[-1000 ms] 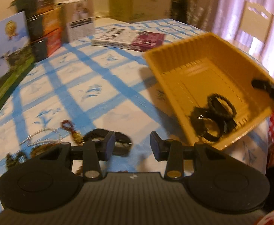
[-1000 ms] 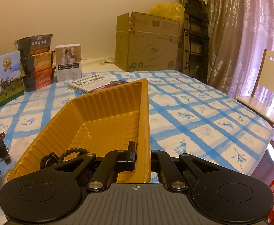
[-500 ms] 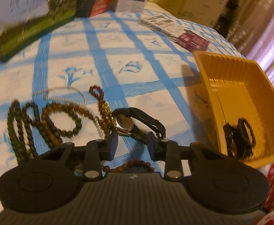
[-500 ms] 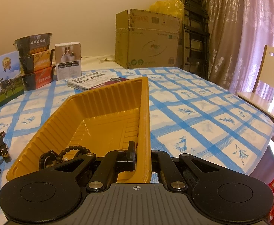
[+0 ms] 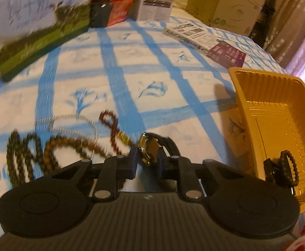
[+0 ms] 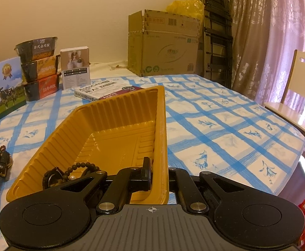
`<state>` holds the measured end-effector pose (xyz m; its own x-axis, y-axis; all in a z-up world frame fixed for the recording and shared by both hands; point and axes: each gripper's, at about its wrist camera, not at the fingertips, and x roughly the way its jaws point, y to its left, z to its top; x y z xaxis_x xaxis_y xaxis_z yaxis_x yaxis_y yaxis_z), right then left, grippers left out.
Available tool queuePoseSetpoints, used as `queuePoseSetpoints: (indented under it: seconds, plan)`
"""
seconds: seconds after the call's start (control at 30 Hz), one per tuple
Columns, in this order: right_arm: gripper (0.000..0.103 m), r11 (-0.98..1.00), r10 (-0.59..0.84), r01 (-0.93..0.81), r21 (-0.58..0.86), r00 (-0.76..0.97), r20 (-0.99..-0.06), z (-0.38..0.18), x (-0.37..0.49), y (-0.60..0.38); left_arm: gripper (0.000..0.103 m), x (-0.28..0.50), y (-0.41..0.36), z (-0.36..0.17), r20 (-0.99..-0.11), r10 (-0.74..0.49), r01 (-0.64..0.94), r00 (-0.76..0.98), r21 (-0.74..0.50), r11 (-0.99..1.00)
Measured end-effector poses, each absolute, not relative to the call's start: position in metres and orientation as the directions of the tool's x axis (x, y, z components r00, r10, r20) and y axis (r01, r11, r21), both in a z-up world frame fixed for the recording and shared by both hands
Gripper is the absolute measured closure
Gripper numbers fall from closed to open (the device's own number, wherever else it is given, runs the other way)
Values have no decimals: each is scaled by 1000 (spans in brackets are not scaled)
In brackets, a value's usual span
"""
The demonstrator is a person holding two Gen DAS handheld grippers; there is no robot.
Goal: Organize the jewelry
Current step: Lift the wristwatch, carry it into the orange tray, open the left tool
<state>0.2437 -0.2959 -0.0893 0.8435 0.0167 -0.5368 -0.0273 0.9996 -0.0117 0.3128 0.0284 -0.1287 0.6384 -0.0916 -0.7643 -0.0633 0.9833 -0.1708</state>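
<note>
The left claw (image 5: pixel 147 163) pinched the wristwatch (image 5: pixel 149 149) by its case, just above the counter (image 5: pixel 131 67). The yellow tray (image 5: pixel 277 113) lay to its right, its wall gripped by the right claw (image 6: pixel 158 175), so the watch's way ran rightward.

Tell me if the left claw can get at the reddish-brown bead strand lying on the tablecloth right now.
Probably not yet. The left claw is shut on the watch, so its fingers are occupied. The reddish-brown bead strand lies uncovered just ahead on the tablecloth; nothing else blocks it once the watch is released.
</note>
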Motion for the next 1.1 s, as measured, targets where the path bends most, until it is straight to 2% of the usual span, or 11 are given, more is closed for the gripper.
queuePoseSetpoints:
  seconds: [0.23, 0.6, 0.7, 0.77, 1.1]
  plan:
    - [99, 1000, -3, -12, -25, 847, -531, -93, 246, -297, 89, 316, -9, -121, -737, -106, 113, 668, -41, 993]
    - [100, 1000, -4, -8, -20, 843, -538, -95, 249, -300, 87, 320, -15, -134, -771, -67, 138, 633, 28, 990]
    - [100, 1000, -4, -9, -22, 843, -538, -96, 249, -300, 93, 321, -16, -134, -770, -52, 142, 636, 51, 989]
    - [100, 1000, -4, -8, -21, 842, -540, -96, 249, -301, 95, 321, -14, -132, -771, -57, 137, 635, 40, 990]
    - [100, 1000, -8, -5, -22, 840, -542, -97, 249, -301, 95, 309, -17, -88, -731, -111, 138, 673, -24, 990]
